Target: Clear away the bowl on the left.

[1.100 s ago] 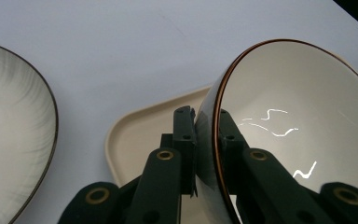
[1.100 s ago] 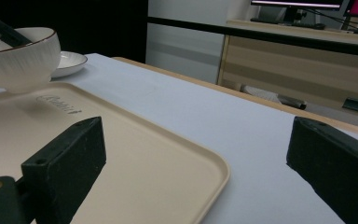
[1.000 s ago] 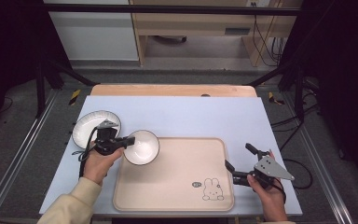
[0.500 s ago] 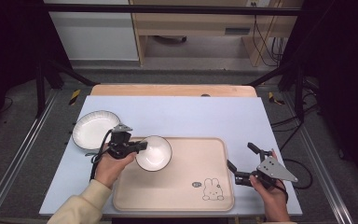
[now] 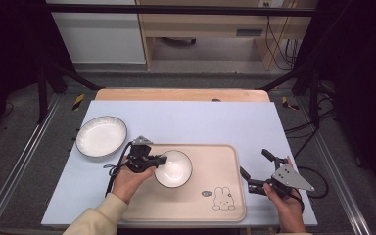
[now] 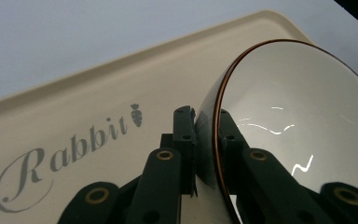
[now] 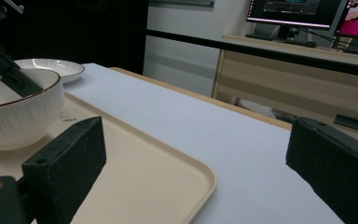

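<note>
**Bowl held over the tray**

Over the tray's (image 5: 225,208) left half, the left gripper (image 5: 162,159) is clamped on the near-left rim of the bowl (image 5: 174,168). Its own view shows one jaw inside the brown-edged rim and one outside, pads pressing the wall, with the bowl (image 6: 303,121) tilted above the "Rabbit" lettering. Whether the bowl's base touches the tray I cannot tell. Near the desk's (image 5: 200,122) left edge, well apart from the tray, lies a plate (image 5: 101,135). Just off the tray's right edge, the right gripper (image 5: 255,165) hovers with jaws wide apart and nothing between them, aimed across the tray's corner (image 7: 186,177) toward the bowl (image 7: 18,116).
</note>
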### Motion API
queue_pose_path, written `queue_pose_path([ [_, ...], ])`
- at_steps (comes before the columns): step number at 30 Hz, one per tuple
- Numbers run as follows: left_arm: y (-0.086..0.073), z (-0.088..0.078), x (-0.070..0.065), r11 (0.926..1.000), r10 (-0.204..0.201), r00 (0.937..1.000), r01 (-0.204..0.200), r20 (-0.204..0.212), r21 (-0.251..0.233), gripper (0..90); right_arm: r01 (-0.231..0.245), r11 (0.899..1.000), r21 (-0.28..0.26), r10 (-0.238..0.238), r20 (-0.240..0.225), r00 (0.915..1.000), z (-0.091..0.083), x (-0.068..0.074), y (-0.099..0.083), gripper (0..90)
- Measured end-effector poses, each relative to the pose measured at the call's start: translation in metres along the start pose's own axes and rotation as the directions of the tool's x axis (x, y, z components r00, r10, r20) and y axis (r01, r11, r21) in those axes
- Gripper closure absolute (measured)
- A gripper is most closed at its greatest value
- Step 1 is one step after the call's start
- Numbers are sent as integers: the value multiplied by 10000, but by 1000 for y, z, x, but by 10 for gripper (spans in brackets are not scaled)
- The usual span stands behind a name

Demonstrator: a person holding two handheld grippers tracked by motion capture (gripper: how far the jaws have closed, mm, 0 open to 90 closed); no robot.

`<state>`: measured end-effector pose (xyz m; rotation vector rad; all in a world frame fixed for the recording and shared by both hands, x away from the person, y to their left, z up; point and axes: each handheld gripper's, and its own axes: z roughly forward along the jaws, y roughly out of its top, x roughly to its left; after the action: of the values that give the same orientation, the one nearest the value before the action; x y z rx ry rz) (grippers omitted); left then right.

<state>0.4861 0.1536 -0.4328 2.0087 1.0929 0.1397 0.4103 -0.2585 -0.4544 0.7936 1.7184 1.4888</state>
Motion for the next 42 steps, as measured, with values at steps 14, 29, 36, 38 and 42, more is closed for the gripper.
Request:
queue_pose_path([
  [14,-4,9,-14,9993,229,9995,-234,198,283,816,-48,10000,40,48,25,10000,0,0,0,50],
  [29,-9,16,-20,9981,297,9988,-317,391,525,816,-52,10000,49,52,-19,10000,0,0,0,50],
  [36,-10,19,-19,9982,196,9983,-227,555,555,816,-52,10000,57,52,-24,10000,1,0,-1,50],
  [38,-10,19,-18,9980,172,9982,-207,573,604,816,-60,10000,53,60,-20,10000,1,0,-1,50],
  [42,-10,19,-18,9977,101,9983,-139,582,658,816,-64,10000,61,64,-24,10000,1,0,-1,50],
])
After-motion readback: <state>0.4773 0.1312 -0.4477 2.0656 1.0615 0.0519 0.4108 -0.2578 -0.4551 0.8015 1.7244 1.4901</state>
